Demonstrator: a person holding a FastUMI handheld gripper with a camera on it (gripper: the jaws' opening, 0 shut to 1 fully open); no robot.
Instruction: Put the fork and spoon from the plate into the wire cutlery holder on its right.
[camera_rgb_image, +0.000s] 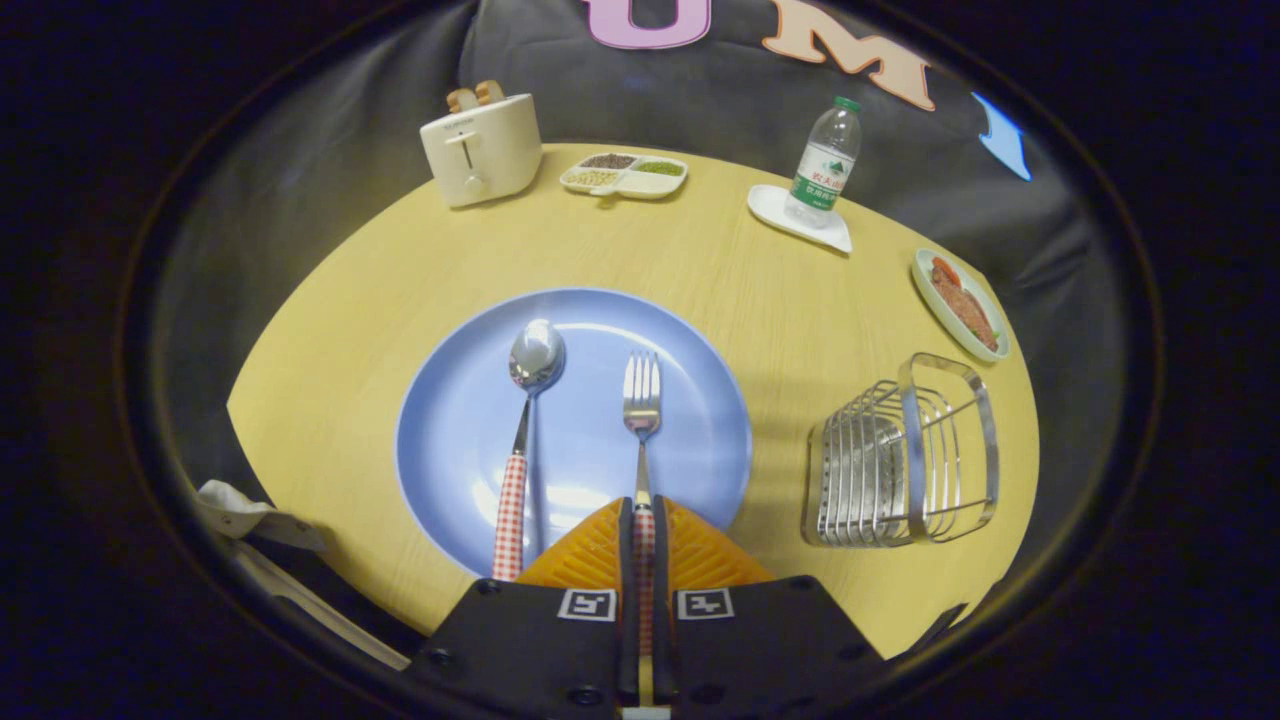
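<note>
Red-and-white checked plastic shows in the narrow slot between my two fingers: that is the handle of the steel fork (641, 420), and my gripper (641, 520) is closed down tight on it, both fingers pressing its sides. The fork's tines point away from me, and as far as I can tell it lies flat on the round pale-blue plate (700, 440), so I judge the lift has not begun. Just to the left of my fingers lies the steel spoon (528, 400) with a matching checked handle (bowl up, roughly parallel to the fork), untouched on the same plate. To the right of the plate, apart from it on the yellow wooden table (760, 290), stands the silver wire cutlery holder (900, 460), and I see nothing inside it. So neither piece has been delivered yet; the fork is only gripped, and carrying it across, dropping it in, then repeating for the spoon all remain.
</note>
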